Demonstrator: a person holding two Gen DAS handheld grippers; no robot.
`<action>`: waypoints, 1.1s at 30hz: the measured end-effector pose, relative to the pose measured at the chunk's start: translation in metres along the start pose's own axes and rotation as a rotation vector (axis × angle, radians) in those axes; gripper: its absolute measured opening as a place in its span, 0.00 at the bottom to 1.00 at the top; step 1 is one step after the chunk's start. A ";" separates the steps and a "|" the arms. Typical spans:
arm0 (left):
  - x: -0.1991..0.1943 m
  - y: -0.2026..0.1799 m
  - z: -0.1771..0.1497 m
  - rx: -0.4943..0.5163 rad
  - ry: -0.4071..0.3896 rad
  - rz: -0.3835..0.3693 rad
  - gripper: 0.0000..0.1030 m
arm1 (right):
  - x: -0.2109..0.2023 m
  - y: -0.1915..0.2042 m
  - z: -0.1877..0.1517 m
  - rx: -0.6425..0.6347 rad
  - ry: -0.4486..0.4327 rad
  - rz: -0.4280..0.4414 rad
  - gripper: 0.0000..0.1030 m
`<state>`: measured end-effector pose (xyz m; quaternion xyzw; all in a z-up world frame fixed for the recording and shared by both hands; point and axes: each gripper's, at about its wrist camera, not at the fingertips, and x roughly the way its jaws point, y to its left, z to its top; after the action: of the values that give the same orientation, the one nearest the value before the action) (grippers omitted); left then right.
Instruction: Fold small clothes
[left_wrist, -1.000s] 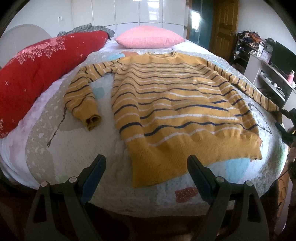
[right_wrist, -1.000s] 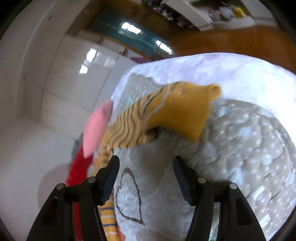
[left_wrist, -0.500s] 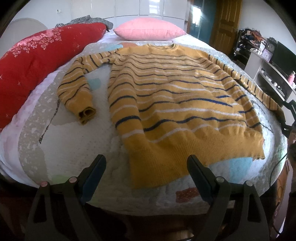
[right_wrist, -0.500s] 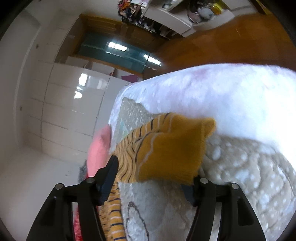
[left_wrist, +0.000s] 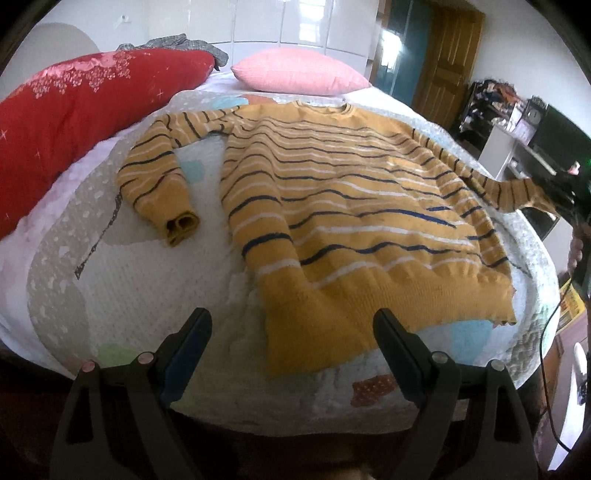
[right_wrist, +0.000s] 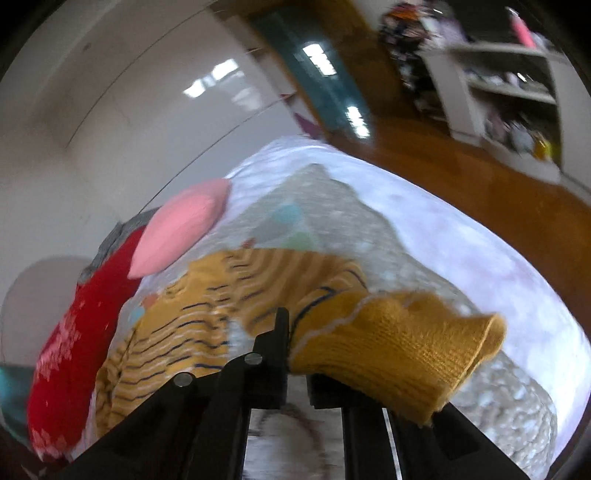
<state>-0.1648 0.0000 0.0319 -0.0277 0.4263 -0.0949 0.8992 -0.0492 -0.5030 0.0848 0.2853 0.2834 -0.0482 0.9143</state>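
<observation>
Over the bed (left_wrist: 110, 295), left tongs (left_wrist: 291, 354) gape empty; right tongs (right_wrist: 295, 354) clench the sweater (left_wrist: 351, 206) cuff (right_wrist: 399, 350).

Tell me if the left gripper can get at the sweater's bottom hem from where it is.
Probably yes: the left gripper is open, and the sweater hem lies flat just ahead, nothing between.

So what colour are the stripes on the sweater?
Dark blue and white stripes on the mustard-yellow sweater; clearest in the left wrist view.
</observation>
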 end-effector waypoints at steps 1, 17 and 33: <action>-0.001 0.001 -0.002 -0.005 -0.005 -0.010 0.86 | 0.004 0.012 0.002 -0.020 0.007 0.010 0.08; 0.001 0.030 -0.019 -0.065 -0.254 -0.084 0.92 | 0.093 0.218 -0.013 -0.237 0.204 0.174 0.08; 0.001 0.064 -0.041 -0.088 -0.313 -0.053 0.94 | 0.248 0.398 -0.090 -0.532 0.442 0.143 0.08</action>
<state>-0.1865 0.0640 -0.0038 -0.0928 0.2839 -0.0945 0.9497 0.2129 -0.1045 0.0857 0.0598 0.4562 0.1543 0.8744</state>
